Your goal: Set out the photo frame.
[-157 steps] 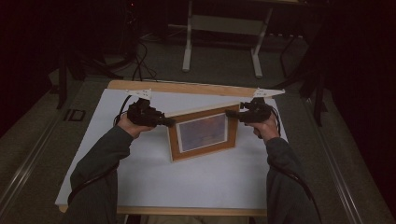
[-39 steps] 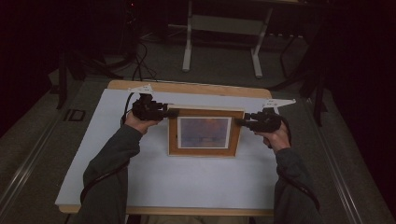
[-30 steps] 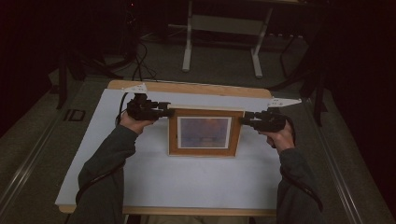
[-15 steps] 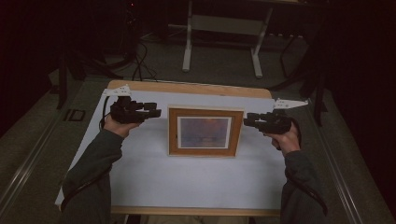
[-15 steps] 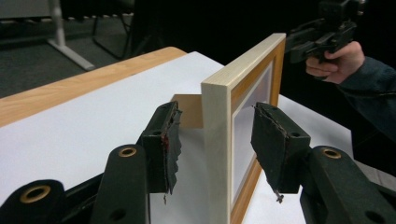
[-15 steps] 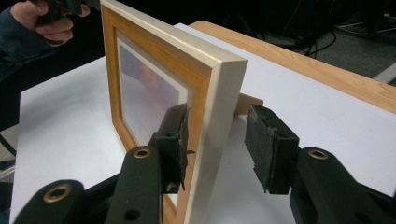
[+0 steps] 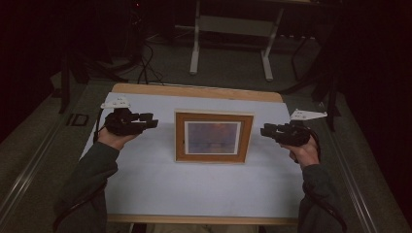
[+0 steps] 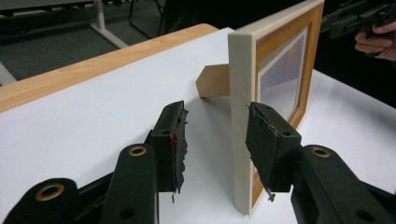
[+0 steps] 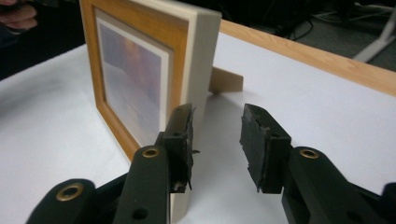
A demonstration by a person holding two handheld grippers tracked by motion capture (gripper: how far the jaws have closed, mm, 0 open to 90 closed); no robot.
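frame [image 7: 214,136] stands upright mid-worktop [image 7: 194,194] on its back prop [image 8: 213,80], long axis crosswise | left tool [image 7: 151,120] off its left edge, right tool [image 7: 266,130] off its right, about equally near | both tools' jaws just been closing, nothing between them, gripping nothing | next grip, I'd judge, means coming in from either end
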